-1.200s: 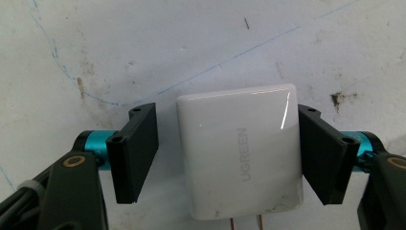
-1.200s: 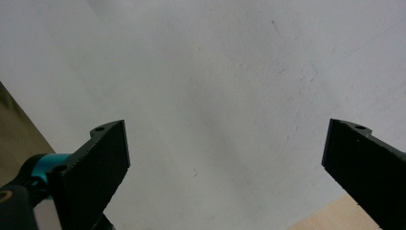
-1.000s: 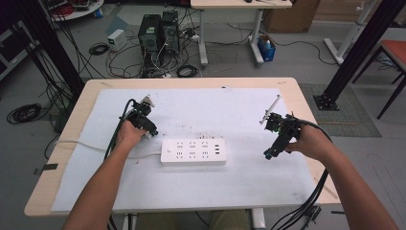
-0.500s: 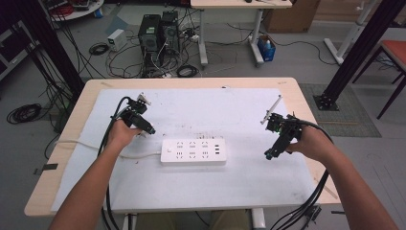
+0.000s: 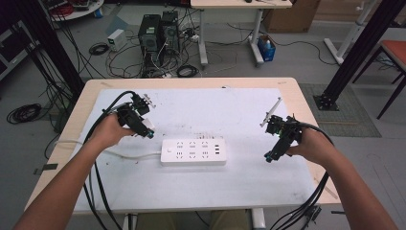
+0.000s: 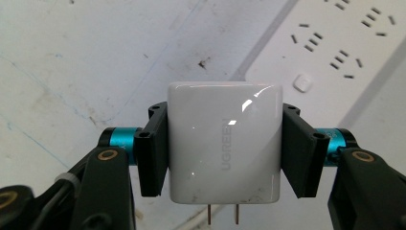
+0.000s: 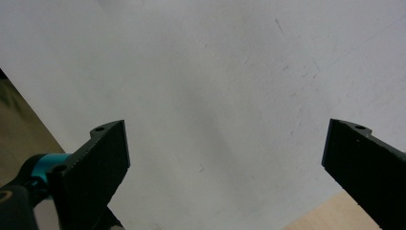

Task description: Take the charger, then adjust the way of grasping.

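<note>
A white plug-in charger [image 6: 223, 143] with two metal prongs pointing toward the camera sits clamped between the pads of my left gripper [image 6: 223, 148]. In the high view the left gripper [image 5: 146, 130] hangs above the mat, just left of a white power strip [image 5: 193, 152] that lies flat at the mat's middle. The strip's sockets and button [image 6: 303, 82] appear beyond the charger in the left gripper view. My right gripper [image 5: 271, 154] hovers over the mat's right side, and its jaws [image 7: 225, 163] stand wide apart with nothing between them.
A white mat [image 5: 206, 115] covers the wooden table [image 5: 306, 96]. The strip's white cord [image 5: 119, 154] runs left off the table. Black cables trail from both grippers over the near edge. Computers and cable tangles lie on the floor beyond the table.
My left gripper has risen off the mat with the charger in it and shifted a little left and back. The right gripper has stayed where it was.
</note>
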`<state>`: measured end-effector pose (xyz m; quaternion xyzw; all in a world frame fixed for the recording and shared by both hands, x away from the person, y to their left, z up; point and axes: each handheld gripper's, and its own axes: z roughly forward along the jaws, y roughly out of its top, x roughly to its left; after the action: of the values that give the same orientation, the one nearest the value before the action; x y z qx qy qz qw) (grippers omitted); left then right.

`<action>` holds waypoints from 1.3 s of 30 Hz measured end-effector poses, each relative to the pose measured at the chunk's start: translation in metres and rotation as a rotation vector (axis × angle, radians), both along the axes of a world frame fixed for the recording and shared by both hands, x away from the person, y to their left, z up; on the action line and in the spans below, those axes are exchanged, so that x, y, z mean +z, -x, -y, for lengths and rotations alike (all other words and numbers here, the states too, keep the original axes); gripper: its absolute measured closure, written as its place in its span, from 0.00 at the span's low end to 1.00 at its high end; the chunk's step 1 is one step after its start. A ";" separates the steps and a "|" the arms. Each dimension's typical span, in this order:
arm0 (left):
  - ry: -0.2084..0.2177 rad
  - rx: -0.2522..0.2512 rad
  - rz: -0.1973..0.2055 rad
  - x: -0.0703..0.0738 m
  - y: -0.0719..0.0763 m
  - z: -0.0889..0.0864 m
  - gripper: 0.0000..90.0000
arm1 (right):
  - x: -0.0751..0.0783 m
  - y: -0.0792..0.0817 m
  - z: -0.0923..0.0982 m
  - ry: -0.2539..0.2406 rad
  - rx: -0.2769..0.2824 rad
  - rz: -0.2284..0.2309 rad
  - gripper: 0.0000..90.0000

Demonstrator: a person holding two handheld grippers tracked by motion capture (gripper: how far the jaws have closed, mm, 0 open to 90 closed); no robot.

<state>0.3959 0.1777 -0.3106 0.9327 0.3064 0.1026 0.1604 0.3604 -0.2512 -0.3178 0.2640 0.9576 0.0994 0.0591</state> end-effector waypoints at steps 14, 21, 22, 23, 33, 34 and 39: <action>0.060 -0.234 -0.024 0.026 0.031 0.011 0.47 | 0.004 0.011 -0.005 0.002 0.019 0.013 0.02; 0.056 -0.309 -0.019 0.035 0.044 0.017 0.47 | 0.007 0.014 -0.007 0.001 0.010 0.025 0.02; 0.053 -0.311 -0.012 0.036 0.045 0.018 0.47 | 0.007 0.015 -0.008 0.003 0.007 0.026 0.02; 0.053 -0.311 -0.012 0.036 0.045 0.018 0.47 | 0.007 0.015 -0.008 0.001 0.002 0.028 0.02; 0.039 -0.342 0.007 0.044 0.050 0.027 0.47 | 0.011 0.019 -0.015 -0.025 -0.012 0.042 0.02; 0.041 -0.341 0.007 0.044 0.050 0.029 0.47 | 0.011 0.019 -0.016 -0.027 -0.020 0.041 0.02; 0.042 -0.362 0.011 0.046 0.050 0.037 0.47 | 0.011 0.021 -0.018 -0.044 -0.044 0.054 0.02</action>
<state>0.3461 0.1402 -0.2647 0.9685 0.1345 0.0709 0.1973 0.3391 -0.2327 -0.3064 0.2836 0.9471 0.1262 0.0810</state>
